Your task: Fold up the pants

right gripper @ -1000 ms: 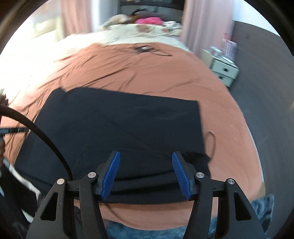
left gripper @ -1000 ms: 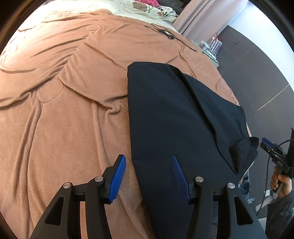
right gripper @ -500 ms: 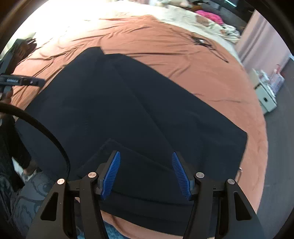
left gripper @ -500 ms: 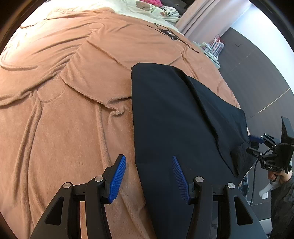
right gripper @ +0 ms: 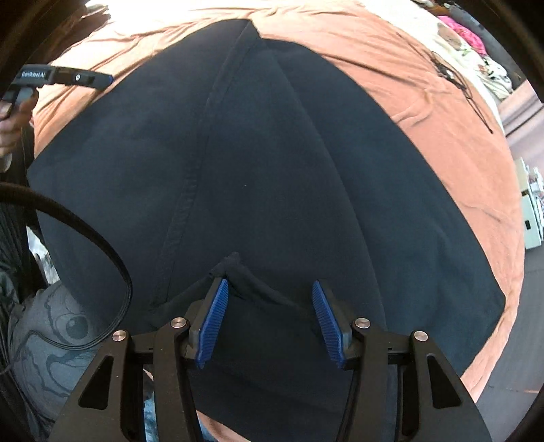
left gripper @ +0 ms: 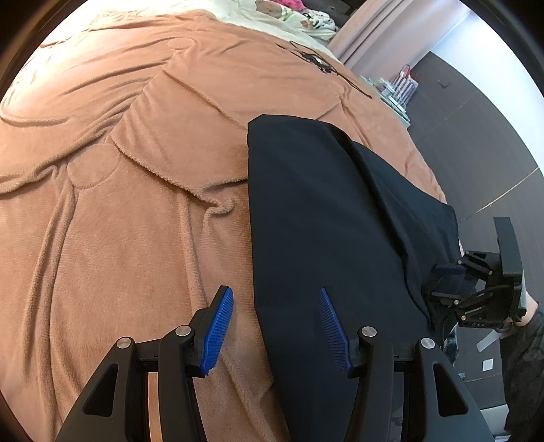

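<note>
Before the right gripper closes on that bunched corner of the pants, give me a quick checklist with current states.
1. Raised fold of the black pants lies between the right gripper pads: ok.
2. Right jaws are closing, pads not yet pressing cloth: ok.
3. Left gripper open, straddling the pants' edge on the brown blanket: ok.
4. Blanket clear of the right pads: cannot tell.
5. Black cable clear of the right jaws: ok.

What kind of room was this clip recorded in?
Most likely a bedroom. The black pants lie on a wide bed covered by a brown fleece blanket, with cream patterned bedding at its far end. Pink curtains hang beyond, and a small white bedside cabinet stands nearby.
</note>
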